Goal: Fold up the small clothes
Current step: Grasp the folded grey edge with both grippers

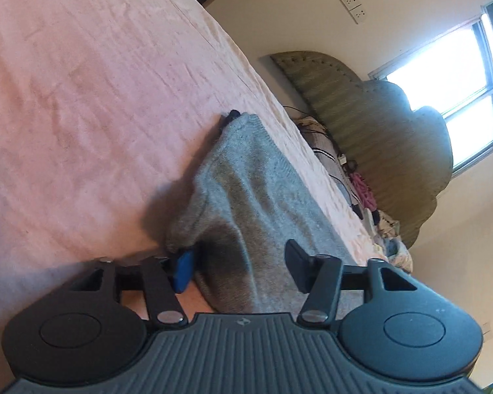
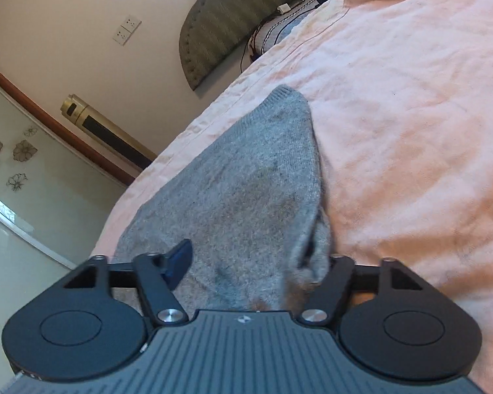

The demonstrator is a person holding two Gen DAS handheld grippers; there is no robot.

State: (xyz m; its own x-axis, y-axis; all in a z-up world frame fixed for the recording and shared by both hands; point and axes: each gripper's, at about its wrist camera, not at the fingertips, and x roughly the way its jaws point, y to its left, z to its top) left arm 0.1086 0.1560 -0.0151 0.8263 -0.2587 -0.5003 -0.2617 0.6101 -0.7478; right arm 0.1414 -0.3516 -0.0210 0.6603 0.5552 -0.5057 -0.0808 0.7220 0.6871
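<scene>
A small grey knit garment [image 1: 246, 177] lies on a pink bedsheet [image 1: 82, 98], near the bed's edge. My left gripper [image 1: 240, 269] is open, its fingers [image 1: 182, 271] set on either side of the garment's near edge, low over the bed. A dark tip of the other gripper shows at the garment's far corner. In the right wrist view the same garment [image 2: 246, 177] runs away from the camera on the sheet [image 2: 410, 131]. My right gripper [image 2: 249, 266] is open over the garment's near end; its right finger is hidden under a raised fold of the cloth.
A padded green headboard [image 1: 378, 124] stands against the wall, with pillows, cables and loose clothes [image 1: 361, 190] piled at the head of the bed. A window [image 1: 450, 75] is behind it. A gold tower appliance [image 2: 105, 128] stands beside the bed.
</scene>
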